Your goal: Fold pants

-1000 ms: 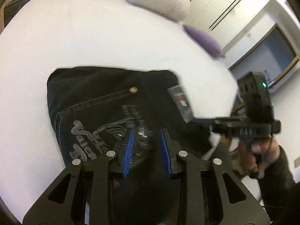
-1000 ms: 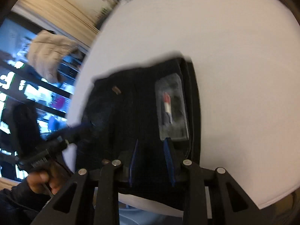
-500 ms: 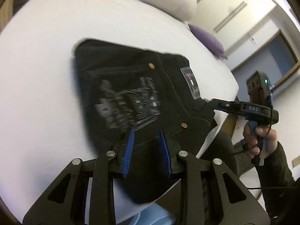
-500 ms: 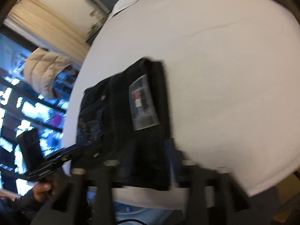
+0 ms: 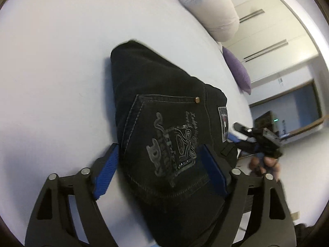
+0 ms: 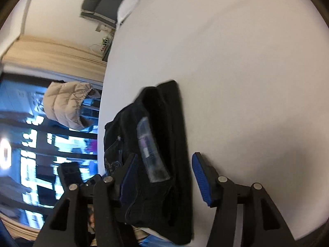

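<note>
The black pants (image 5: 164, 111) lie folded on the white bed (image 5: 51, 61), back pocket with grey embroidery (image 5: 174, 144) and a label patch (image 5: 223, 123) facing up. My left gripper (image 5: 159, 173) straddles their near end. Its jaws are opening, the left pad beside the fabric and the right one above it, neither pressing. In the right wrist view the pants (image 6: 170, 123) show the label patch (image 6: 150, 150) edge-on. My right gripper (image 6: 164, 178) stands open around their near corner, its right pad clear over the sheet. A hand holds that right gripper (image 5: 236, 133) at the pants' far side.
A pale rolled duvet (image 5: 209, 10) and a purple cushion (image 5: 236, 70) lie at the far end of the bed. A beige puffer jacket (image 6: 67, 105) hangs by the dark window past the bed's left edge. The pants sit close to the bed's near edge.
Both grippers' jaws stood narrow over the pants' near edge and now stand wide apart. Both views have rolled and come lower and closer to the pants.
</note>
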Demonstrator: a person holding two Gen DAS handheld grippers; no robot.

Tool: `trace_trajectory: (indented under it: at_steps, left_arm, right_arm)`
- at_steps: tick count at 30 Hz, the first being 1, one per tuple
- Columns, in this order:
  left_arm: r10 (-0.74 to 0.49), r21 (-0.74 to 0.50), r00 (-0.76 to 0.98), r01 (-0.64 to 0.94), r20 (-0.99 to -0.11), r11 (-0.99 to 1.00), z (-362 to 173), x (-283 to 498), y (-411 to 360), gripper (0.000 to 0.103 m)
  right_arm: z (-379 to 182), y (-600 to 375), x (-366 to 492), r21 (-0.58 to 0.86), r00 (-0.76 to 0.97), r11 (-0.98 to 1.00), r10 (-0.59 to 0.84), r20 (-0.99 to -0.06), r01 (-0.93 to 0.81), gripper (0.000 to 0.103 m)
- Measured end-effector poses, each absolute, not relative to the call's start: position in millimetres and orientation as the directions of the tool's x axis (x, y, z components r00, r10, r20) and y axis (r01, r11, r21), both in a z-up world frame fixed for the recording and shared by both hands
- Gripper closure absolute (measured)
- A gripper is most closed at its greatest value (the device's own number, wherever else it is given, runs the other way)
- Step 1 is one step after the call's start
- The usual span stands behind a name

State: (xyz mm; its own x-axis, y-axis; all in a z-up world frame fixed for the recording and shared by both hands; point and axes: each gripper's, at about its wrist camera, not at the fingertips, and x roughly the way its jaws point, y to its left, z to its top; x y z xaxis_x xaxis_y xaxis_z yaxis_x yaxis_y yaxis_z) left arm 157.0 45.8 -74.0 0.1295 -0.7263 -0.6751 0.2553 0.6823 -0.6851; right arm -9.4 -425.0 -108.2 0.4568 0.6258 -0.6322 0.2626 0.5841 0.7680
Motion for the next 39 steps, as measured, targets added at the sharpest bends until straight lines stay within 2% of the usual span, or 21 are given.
trace_trajectory:
  at_steps: [2, 5, 10, 12, 13, 15, 19, 21, 25, 29, 33, 39]
  left_arm:
    - [-0.753, -0.724, 0.107, 0.219, -0.649, 0.654, -81.4, 164.3, 43.0, 0.024]
    - [-0.779, -0.76, 0.064, 0.185, -0.623, 0.623, -86.1, 174.2, 44.9, 0.025]
    - [-0.798, -0.787, -0.017, 0.177, -0.602, 0.59, -93.2, 184.3, 37.8, 0.027]
    - [-0.793, -0.783, -0.031, 0.188, -0.608, 0.593, -93.9, 185.2, 33.8, 0.039]
    - [-0.792, -0.783, -0.036, 0.189, -0.609, 0.593, -94.5, 184.5, 31.9, 0.043]
    - [-0.788, -0.779, -0.038, 0.188, -0.614, 0.598, -98.3, 183.7, 27.4, 0.064]
    - [-0.811, -0.801, -0.026, 0.174, -0.585, 0.572, -99.7, 183.6, 28.9, 0.078]
    - [-0.828, -0.817, -0.013, 0.17, -0.561, 0.551, -94.8, 182.8, 31.0, 0.085]
    - [-0.859, -0.845, 0.01, 0.17, -0.512, 0.506, -80.5, 183.4, 34.9, 0.087]
    - [-0.874, -0.859, 0.039, 0.165, -0.484, 0.484, -67.4, 189.6, 44.9, 0.087]
    - [-0.882, -0.862, 0.11, 0.185, -0.458, 0.471, -38.7, 211.7, 72.3, 0.087]
    - [-0.835, -0.798, 0.176, 0.246, -0.521, 0.55, -6.1, 267.7, 100.3, 0.087]
  right_arm:
    - [-121.2, -429.0, -5.3, 0.802, 0.458, 0.533, 0.661, -0.594, 0.271, 0.051]
    - [-128.8, -432.4, 3.5, 0.849, 0.464, 0.462, 0.712, -0.527, 0.257, 0.051]
    - [-132.9, -416.6, 21.6, 0.85, 0.406, 0.478, 0.747, -0.526, 0.223, 0.051]
    - [-131.4, -409.3, 24.6, 0.84, 0.386, 0.501, 0.747, -0.541, 0.207, 0.052]
    - [-131.4, -406.1, 25.7, 0.835, 0.381, 0.511, 0.744, -0.549, 0.205, 0.055]
    - [-130.7, -401.4, 23.7, 0.818, 0.378, 0.537, 0.728, -0.572, 0.206, 0.064]
    - [-123.7, -399.2, 15.7, 0.807, 0.409, 0.554, 0.701, -0.585, 0.204, 0.078]
    - [-113.2, -395.2, 11.8, 0.804, 0.432, 0.563, 0.688, -0.583, 0.189, 0.081]
    - [-89.2, -383.3, 11.5, 0.798, 0.461, 0.582, 0.672, -0.579, 0.155, 0.082]
    - [-65.7, -366.5, 20.6, 0.763, 0.457, 0.634, 0.645, -0.613, 0.128, 0.083]
    - [-47.7, -353.9, 40.1, 0.781, 0.472, 0.621, 0.668, -0.575, 0.072, 0.083]
    - [-39.4, -319.8, 112.7, 0.791, 0.463, 0.611, 0.692, -0.554, 0.035, 0.083]
